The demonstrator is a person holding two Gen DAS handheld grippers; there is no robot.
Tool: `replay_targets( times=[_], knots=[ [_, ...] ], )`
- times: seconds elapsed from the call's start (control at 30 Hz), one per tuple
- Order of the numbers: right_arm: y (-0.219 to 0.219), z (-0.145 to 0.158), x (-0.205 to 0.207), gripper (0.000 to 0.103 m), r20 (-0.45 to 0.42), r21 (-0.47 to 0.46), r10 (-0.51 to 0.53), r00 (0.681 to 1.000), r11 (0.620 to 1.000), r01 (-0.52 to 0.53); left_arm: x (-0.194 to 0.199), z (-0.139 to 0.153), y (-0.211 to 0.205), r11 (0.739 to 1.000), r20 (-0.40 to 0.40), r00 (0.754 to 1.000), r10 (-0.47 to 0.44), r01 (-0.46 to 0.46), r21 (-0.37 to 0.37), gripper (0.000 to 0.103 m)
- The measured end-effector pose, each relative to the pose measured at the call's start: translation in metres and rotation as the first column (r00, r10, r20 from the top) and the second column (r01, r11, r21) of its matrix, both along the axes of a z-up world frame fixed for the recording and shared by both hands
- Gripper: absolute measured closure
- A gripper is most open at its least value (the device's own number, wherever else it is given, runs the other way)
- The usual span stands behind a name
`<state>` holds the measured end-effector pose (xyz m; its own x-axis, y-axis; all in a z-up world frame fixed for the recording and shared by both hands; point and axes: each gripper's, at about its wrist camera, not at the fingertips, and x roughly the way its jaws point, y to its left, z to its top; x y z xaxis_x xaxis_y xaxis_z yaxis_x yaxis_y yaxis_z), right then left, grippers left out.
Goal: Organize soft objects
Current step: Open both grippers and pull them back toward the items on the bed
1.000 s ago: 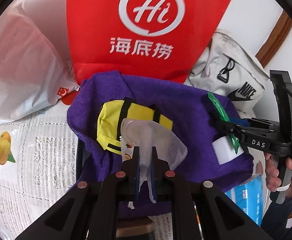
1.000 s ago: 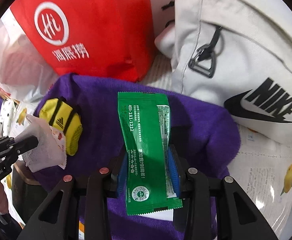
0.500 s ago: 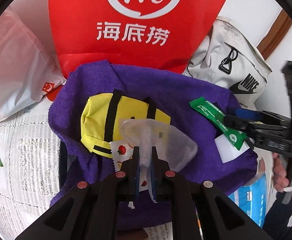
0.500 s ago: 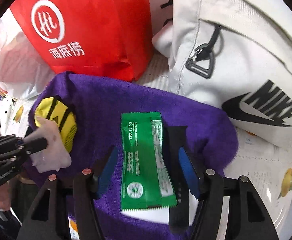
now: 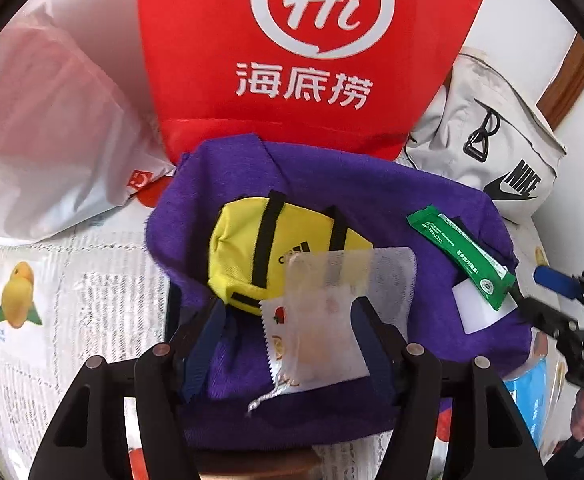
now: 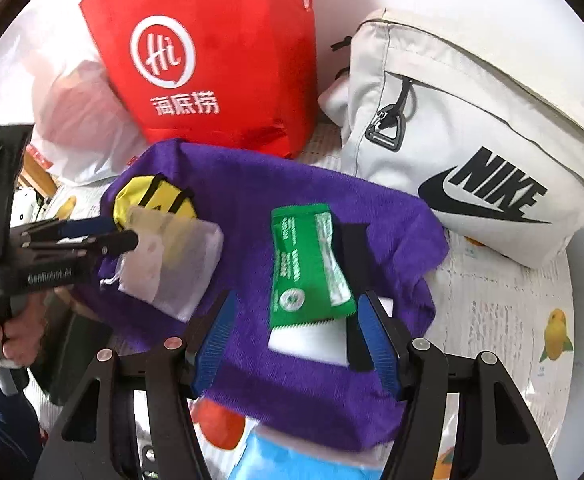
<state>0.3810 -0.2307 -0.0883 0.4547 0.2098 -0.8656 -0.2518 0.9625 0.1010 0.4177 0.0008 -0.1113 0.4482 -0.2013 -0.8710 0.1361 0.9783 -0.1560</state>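
Observation:
A purple cloth (image 5: 356, 200) (image 6: 252, 200) lies spread over a raised surface. On it lie a small yellow pouch (image 5: 268, 248) (image 6: 148, 200), a white mesh bag (image 5: 332, 320) (image 6: 172, 264) holding a fruit-print packet, and a green sachet (image 5: 460, 256) (image 6: 304, 268) beside a white block (image 6: 312, 340). My left gripper (image 5: 288, 320) is open, jaws on either side of the mesh bag, which lies loose between them. My right gripper (image 6: 296, 328) is open, the green sachet lying free between its blue pads.
A red bag (image 5: 308, 52) (image 6: 212, 64) stands behind the cloth, a white Nike bag (image 6: 472, 140) at the right, a translucent plastic bag (image 5: 40, 128) at the left. A blue tissue pack (image 6: 300, 460) lies near the cloth's front edge. The fruit-print tablecloth (image 5: 64, 292) surrounds it.
Both grippers have opened. The left let go of the mesh bag and the right let go of the green sachet; both now lie on the purple cloth. The right gripper drew back a little.

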Motion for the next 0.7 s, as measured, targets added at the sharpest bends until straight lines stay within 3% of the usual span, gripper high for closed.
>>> replay_targets(
  times=[0.33,0.7],
  knots=[
    [0.005,0.014,-0.043,0.04,0.031,0.028,0.003,1.0,1.0,-0.004,-0.059,0.045,0.011,0.997,0.116,0.992,-0.045,0.051,-0.052,0.04],
    [-0.002,0.039,-0.118,0.04,0.064,0.095,-0.028,0.998,0.995,0.022,-0.13,0.057,0.008,0.991,0.067,0.995,-0.073,0.08,-0.106,0.04]
  ],
)
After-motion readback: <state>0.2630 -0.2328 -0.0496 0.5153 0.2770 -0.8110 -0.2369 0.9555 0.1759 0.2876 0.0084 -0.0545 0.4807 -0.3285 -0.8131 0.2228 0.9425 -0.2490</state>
